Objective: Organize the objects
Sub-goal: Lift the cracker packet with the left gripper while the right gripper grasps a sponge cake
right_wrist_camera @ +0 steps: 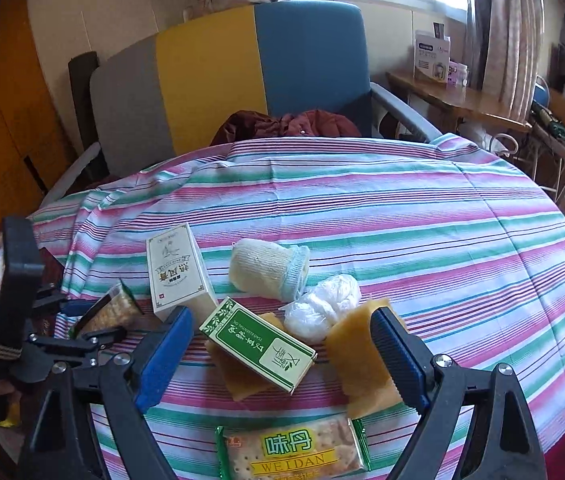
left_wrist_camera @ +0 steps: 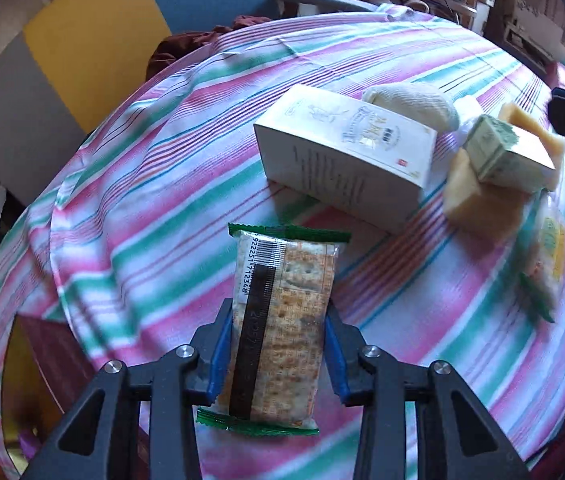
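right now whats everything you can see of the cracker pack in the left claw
The cracker pack is a clear plastic sleeve with green crimped ends, a barcode and a dark seam strip facing up, square crackers visible inside. It is unopened, lengthwise between the blue pads of the left claw, which pinch its sides above the striped cloth.

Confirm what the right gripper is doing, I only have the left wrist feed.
Observer: The right gripper is open and holds nothing. Its fingers stand either side of the green-and-white box.
Operator: What's that box resting on?
Observer: It lies partly on a tan sponge. A second tan sponge sits beside the right finger.
Operator: Anything near the table edge I can't read?
Observer: A second cracker packet, face up, with WEIDAN printed on a yellow band.
Operator: And my left gripper from there?
Observer: The left gripper is shut on the cracker packet, beside the white box.
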Demonstrator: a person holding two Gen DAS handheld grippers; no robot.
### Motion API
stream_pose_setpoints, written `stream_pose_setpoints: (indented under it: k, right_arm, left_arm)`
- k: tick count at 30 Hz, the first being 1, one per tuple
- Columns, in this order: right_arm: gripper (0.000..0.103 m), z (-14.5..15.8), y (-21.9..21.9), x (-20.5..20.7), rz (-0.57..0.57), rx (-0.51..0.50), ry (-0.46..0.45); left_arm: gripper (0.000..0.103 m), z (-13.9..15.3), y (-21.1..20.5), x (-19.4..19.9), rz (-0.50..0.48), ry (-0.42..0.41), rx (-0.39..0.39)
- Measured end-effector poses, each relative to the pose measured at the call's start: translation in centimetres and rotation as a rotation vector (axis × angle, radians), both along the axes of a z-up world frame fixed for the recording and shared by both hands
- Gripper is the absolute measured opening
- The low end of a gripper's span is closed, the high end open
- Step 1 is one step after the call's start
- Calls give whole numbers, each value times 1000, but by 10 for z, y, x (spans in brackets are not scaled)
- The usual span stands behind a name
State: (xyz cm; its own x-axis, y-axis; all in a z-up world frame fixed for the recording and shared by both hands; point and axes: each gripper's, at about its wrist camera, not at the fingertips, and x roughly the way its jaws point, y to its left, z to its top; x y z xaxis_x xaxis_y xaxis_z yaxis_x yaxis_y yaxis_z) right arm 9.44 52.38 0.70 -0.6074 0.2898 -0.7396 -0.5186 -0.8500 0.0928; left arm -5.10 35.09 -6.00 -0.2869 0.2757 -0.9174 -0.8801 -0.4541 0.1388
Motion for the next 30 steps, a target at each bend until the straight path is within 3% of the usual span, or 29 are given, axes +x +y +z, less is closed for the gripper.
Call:
stream_pose_setpoints:
  k: [12, 16, 21, 24, 30]
  right_arm:
    - [91, 3, 6, 6, -35, 10, 18]
    - [90, 11, 36, 31, -167, -77, 116]
    - [81, 2, 86, 75, -396, -297, 237]
    - [76, -9, 97, 79, -441, -372, 233]
    - [77, -23, 91, 58, -394, -361, 117]
  left_arm:
    - [40, 16, -1, 59, 36, 15, 102]
    - [40, 19, -13, 85, 45, 37, 149]
    - [40, 8, -21, 101, 44, 37, 170]
    - [40, -2, -23, 104, 51, -3, 168]
    - [40, -10, -28, 104, 69, -27, 180]
